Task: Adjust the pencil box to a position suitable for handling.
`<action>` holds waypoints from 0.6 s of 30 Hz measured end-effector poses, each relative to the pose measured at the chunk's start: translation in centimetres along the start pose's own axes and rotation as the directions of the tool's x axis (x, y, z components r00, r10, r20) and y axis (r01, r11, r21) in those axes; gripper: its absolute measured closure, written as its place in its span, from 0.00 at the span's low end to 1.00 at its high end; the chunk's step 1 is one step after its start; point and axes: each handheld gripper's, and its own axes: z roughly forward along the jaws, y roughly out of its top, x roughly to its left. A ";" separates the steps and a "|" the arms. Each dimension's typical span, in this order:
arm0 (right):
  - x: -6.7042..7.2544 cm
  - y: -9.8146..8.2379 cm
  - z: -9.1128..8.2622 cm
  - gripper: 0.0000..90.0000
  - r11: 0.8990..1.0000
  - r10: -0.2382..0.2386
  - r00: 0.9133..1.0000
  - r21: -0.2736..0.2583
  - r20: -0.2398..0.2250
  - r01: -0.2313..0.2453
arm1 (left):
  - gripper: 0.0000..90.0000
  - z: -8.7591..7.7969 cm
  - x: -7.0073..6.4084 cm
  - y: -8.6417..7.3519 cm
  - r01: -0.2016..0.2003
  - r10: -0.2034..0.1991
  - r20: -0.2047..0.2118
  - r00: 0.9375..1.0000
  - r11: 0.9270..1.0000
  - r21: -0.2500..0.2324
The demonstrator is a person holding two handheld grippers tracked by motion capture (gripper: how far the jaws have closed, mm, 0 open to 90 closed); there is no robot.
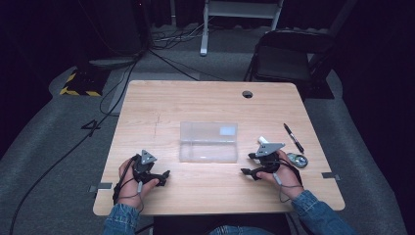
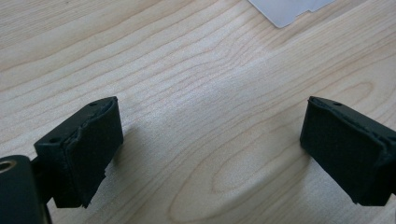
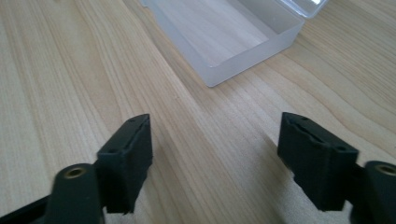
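At the near edge of the wooden bench (image 1: 195, 193), the left hand-held gripper (image 1: 163, 177) rests low over bare wood, its jaws spread wide with nothing between them. The right hand-held gripper (image 1: 247, 164) sits opposite, jaws likewise parted and empty (both point inward, toward each other). Between and just beyond them lies a clear plastic box (image 1: 208, 142), its lid folded back flat behind it. Right of the right hand are a small grey oval object (image 1: 297, 159) and a black marker (image 1: 293, 138). Past the bench's far edge stands a dark folding chair (image 1: 286, 56).
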 end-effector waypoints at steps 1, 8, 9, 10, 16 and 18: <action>0.0 0.1 0.0 0.32 1.000 0.008 1.000 0.004 -0.006 -0.008 | 0.07 0.0 0.0 0.0 0.000 0.000 0.000 1.000 1.000 0.001; -0.3 1.0 -0.5 0.38 0.999 0.045 0.999 0.025 -0.005 -0.045 | 0.10 -0.1 0.0 0.0 0.009 -0.009 -0.002 1.000 1.000 -0.004; -0.3 1.2 -0.6 0.40 0.999 0.049 0.999 0.018 -0.007 -0.049 | 0.11 -0.1 0.0 0.0 0.008 -0.008 -0.002 1.000 1.000 -0.005; -0.4 1.4 -0.8 0.41 0.999 0.053 0.999 0.011 -0.008 -0.053 | 0.11 -0.1 0.0 0.0 0.005 -0.005 -0.004 1.000 1.000 -0.007; -0.7 3.2 -1.5 0.46 0.998 0.058 0.998 -0.037 -0.005 -0.058 | 0.11 -0.1 0.1 0.0 0.003 -0.003 -0.003 1.000 1.000 -0.007; -0.8 3.9 -1.3 0.46 0.997 0.066 0.998 -0.035 -0.014 -0.067 | 0.11 -0.1 0.1 0.0 0.001 -0.001 -0.004 1.000 1.000 -0.008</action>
